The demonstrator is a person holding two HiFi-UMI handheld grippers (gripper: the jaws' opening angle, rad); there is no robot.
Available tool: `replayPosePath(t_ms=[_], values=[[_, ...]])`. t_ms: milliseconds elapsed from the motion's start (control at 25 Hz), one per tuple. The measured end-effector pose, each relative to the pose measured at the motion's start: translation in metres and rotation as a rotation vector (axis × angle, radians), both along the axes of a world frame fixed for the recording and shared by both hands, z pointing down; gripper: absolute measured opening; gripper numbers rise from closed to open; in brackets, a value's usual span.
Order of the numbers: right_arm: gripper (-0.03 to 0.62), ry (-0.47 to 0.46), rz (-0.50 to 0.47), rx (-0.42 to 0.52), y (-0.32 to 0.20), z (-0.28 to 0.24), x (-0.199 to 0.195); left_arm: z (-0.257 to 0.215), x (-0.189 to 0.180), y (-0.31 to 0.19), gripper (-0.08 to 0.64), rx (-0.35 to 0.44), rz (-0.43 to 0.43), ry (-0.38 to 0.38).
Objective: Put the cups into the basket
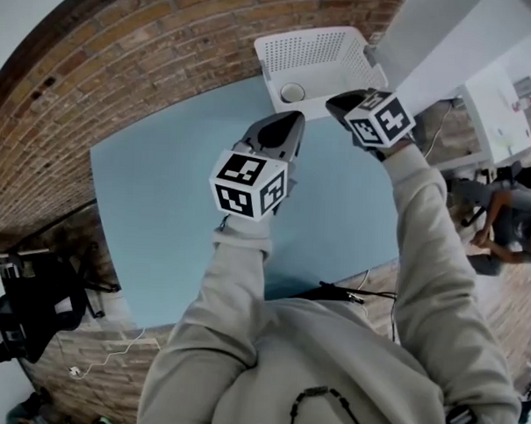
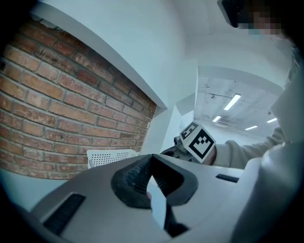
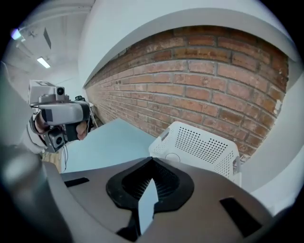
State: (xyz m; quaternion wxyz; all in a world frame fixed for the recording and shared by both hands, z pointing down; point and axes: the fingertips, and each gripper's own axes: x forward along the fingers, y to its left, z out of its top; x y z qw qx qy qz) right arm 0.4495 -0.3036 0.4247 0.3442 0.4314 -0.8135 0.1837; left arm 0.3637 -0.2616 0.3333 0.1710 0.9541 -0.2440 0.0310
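A white perforated basket (image 1: 321, 51) stands at the far end of the light blue table (image 1: 161, 193), against the brick wall. One pale round cup (image 1: 292, 92) lies inside it, also seen as a cup rim (image 3: 172, 157) in the right gripper view. My right gripper (image 1: 338, 101) hangs just in front of the basket (image 3: 202, 144), jaws shut and empty (image 3: 152, 162). My left gripper (image 1: 290, 122) is held over the middle of the table, pointing nearly level towards the wall, its jaws (image 2: 151, 159) closed together with nothing between them. No other cup shows on the table.
A brick wall (image 1: 123, 60) runs along the table's far side, and a white column (image 1: 440, 39) stands right of the basket. A person (image 1: 502, 221) crouches on the floor at the right. Cables (image 1: 350, 294) lie at the table's near edge. Black gear (image 1: 33, 311) sits on the floor at the left.
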Motion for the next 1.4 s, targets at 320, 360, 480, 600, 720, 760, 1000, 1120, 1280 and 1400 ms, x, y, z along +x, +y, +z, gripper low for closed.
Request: replayPosePath(t_ms=[320, 360, 480, 600, 720, 760, 1000, 1120, 1280, 1400], values=[[0.009, -0.292, 0.078, 0.198, 0.053, -0.082, -0.029, -0.031, -0.014, 0.027, -0.003, 0.038, 0.012, 0.023], [0.009, -0.334, 0.084, 0.234, 0.058, -0.094, -0.032, -0.035, -0.015, 0.029, -0.003, 0.041, 0.011, 0.025], [0.009, -0.429, 0.103, 0.32, 0.07, -0.121, -0.042, -0.05, -0.016, 0.037, -0.003, 0.063, 0.006, 0.025], [0.009, -0.488, 0.123, 0.386, 0.073, -0.144, -0.052, -0.071, -0.025, 0.035, -0.003, 0.11, -0.01, 0.02], [0.009, -0.535, 0.129, 0.43, 0.07, -0.156, -0.062, -0.083, -0.04, 0.029, -0.003, 0.141, -0.042, -0.005], [0.009, -0.544, 0.129, 0.437, 0.07, -0.157, -0.064, -0.084, -0.045, 0.029, -0.003, 0.149, -0.053, -0.014], [0.009, -0.522, 0.15, 0.505, 0.066, -0.181, -0.078, -0.091, -0.078, 0.019, -0.003, 0.191, -0.128, 0.03], [0.008, -0.532, 0.146, 0.49, 0.064, -0.18, -0.084, -0.087, -0.083, 0.019, -0.003, 0.189, -0.128, 0.018], [0.008, -0.506, 0.089, 0.465, 0.061, -0.175, -0.102, -0.093, -0.093, 0.016, -0.003, 0.19, -0.137, 0.042], [0.008, -0.516, 0.073, 0.455, 0.061, -0.172, -0.112, -0.094, -0.099, 0.019, -0.003, 0.194, -0.135, 0.039]])
